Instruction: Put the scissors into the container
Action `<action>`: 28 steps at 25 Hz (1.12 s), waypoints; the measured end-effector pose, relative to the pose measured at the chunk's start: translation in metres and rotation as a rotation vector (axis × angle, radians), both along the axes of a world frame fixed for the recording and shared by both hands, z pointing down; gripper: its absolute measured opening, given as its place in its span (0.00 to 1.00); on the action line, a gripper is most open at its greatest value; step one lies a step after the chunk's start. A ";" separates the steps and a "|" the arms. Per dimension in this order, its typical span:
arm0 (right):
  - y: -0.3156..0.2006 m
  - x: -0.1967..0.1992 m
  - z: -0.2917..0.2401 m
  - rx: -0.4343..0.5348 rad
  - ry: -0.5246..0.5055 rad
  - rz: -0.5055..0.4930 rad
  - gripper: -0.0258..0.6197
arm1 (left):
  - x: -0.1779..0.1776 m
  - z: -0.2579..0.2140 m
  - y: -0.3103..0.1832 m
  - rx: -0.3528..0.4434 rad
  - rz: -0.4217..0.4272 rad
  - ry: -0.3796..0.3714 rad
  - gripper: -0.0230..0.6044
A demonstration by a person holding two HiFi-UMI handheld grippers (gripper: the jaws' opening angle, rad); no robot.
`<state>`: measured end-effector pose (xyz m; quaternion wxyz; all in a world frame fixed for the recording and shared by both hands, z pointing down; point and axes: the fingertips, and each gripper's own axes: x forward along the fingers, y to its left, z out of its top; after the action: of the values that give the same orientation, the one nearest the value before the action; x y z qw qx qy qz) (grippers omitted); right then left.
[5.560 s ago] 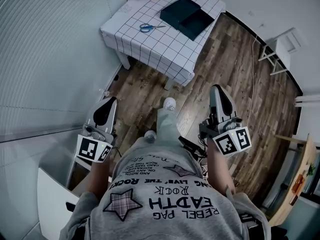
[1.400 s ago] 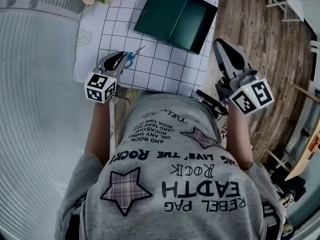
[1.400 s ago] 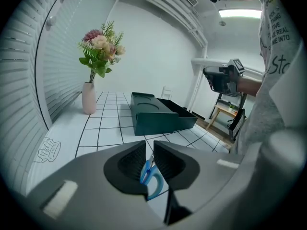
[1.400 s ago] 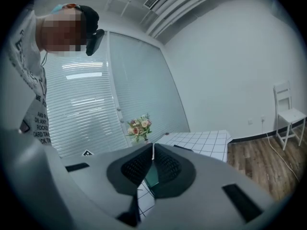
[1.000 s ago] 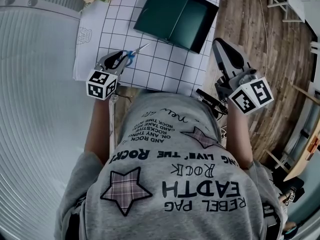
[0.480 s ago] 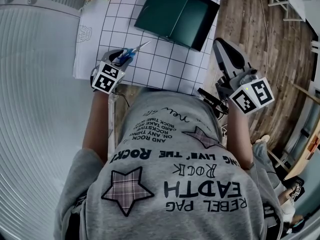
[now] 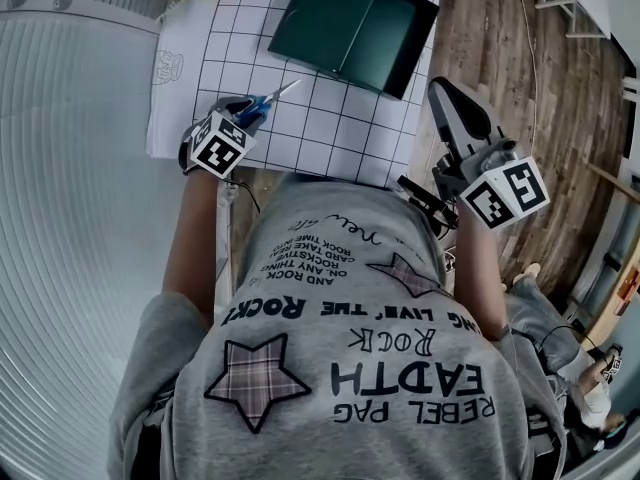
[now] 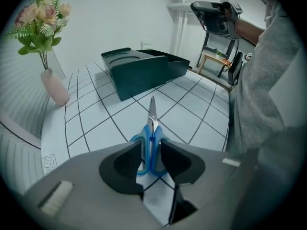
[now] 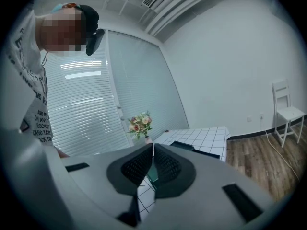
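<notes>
One pair of scissors [image 8: 152, 139], blue handles, blades closed, flat on the gridded table [image 7: 330, 118] near its front edge, tip pointing towards the container [image 7: 355, 28]. One container: dark green, open, in two joined halves, further back on the table and well apart from the scissors. One vase [image 8: 54, 87] of flowers at the far left corner. One white chair [image 9: 288, 111] by the wall. Two grippers. Left gripper [image 8: 151, 161] tilted steeply down over the scissors' handle end; jaws wide, having just opened and then drawn in slightly. The handle loops lie between the two pads, blades running straight out ahead of them; the pads do not look to be pressing on the handles, and the scissors rest on the cloth. Right gripper [image 7: 441, 88] held off the table's right side over the wood floor, roughly level, well clear of scissors and container; its pads meet at the tips, nothing between them.
</notes>
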<state>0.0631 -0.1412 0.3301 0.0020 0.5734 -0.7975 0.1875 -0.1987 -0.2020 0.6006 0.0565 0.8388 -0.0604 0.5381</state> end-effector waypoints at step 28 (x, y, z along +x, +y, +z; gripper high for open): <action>-0.002 -0.003 0.001 -0.008 -0.010 0.027 0.06 | 0.002 -0.001 0.003 -0.050 0.006 -0.025 0.22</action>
<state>0.0600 -0.1430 0.3313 -0.0025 0.5832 -0.7889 0.1935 -0.1970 -0.1993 0.5997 0.0751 0.8305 -0.0450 0.5501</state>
